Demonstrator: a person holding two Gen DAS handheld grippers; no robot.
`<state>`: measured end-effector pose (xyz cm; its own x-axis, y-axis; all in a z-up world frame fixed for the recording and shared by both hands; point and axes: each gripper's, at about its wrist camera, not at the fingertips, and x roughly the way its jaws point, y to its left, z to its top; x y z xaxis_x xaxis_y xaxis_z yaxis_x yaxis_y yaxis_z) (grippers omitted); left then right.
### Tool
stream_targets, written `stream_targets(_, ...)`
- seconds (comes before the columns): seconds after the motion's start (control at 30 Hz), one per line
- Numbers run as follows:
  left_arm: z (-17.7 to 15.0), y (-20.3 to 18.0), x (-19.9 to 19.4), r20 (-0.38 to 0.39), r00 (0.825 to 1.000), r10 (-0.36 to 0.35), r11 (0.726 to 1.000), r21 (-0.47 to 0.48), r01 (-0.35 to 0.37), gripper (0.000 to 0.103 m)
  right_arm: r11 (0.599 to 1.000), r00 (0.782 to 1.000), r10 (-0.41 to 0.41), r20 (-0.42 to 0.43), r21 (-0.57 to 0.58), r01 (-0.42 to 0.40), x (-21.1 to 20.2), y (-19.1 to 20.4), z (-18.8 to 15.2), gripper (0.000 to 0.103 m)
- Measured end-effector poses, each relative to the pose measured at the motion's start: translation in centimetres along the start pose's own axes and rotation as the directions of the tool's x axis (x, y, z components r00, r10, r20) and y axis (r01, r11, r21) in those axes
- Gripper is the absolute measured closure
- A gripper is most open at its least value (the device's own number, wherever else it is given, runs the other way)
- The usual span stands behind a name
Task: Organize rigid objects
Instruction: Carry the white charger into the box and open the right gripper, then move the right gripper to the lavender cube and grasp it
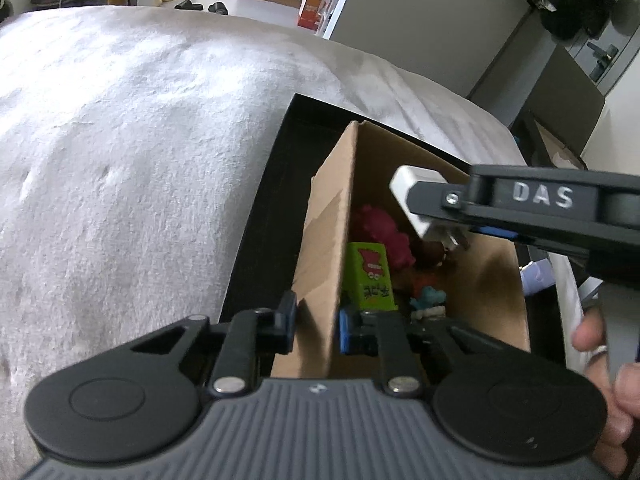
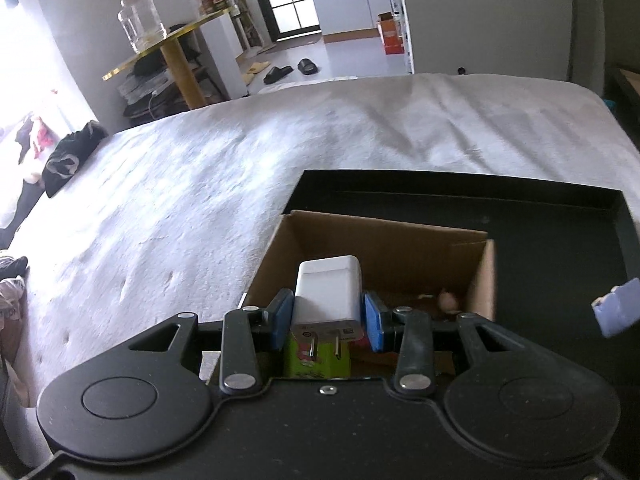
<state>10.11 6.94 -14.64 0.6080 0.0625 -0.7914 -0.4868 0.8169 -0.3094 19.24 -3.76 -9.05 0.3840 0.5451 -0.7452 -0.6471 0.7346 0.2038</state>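
An open cardboard box [image 1: 492, 280] stands in a black tray [image 1: 260, 220] on the bed. My left gripper [image 1: 317, 320] is shut on the box's near left wall, one blue pad on each side of it. My right gripper [image 2: 328, 314] is shut on a white charger plug [image 2: 328, 288], its metal prongs pointing back at the camera, and holds it above the box [image 2: 384, 248]. In the left wrist view the charger [image 1: 408, 184] hangs over the box opening. Inside lie a green packet [image 1: 370, 276], a pink toy [image 1: 384, 232] and a small blue toy [image 1: 430, 296].
The tray [image 2: 520, 208] rests on a white fleecy bed cover [image 1: 120, 160]. A lavender object [image 2: 618, 312] lies at the tray's right edge. A person's hand [image 1: 600, 340] holds the right gripper's handle. A gold side table with a glass jar [image 2: 140, 20] stands beyond the bed.
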Motion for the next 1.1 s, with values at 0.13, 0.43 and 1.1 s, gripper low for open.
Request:
stream_targets(0.13, 0.0, -0.1, -0.1, 0.001, 1.0, -0.002, 1.0, 0.002, 0.002, 0.084, 0.999, 1.0, -0.006, 0.017, -0.032, 0.006, 0.6, 0.8, 0.3, 0.065)
stream_targets(0.43, -0.1, 0.1, -0.2, 0.008, 1.0, 0.0, 1.0, -0.005, 0.0, 0.086, 1.0, 1.0, -0.003, 0.014, 0.01, 0.003, -0.4, -0.3, -0.3, 0.06)
stream_targets(1.1, 0.6, -1.5, -0.3, 0.016, 0.997, 0.07, 0.996, 0.059, -0.071, 0.086, 0.987, 0.995, -0.059, 0.081, 0.157, 0.046, -5.2, -7.3, -0.7, 0.05)
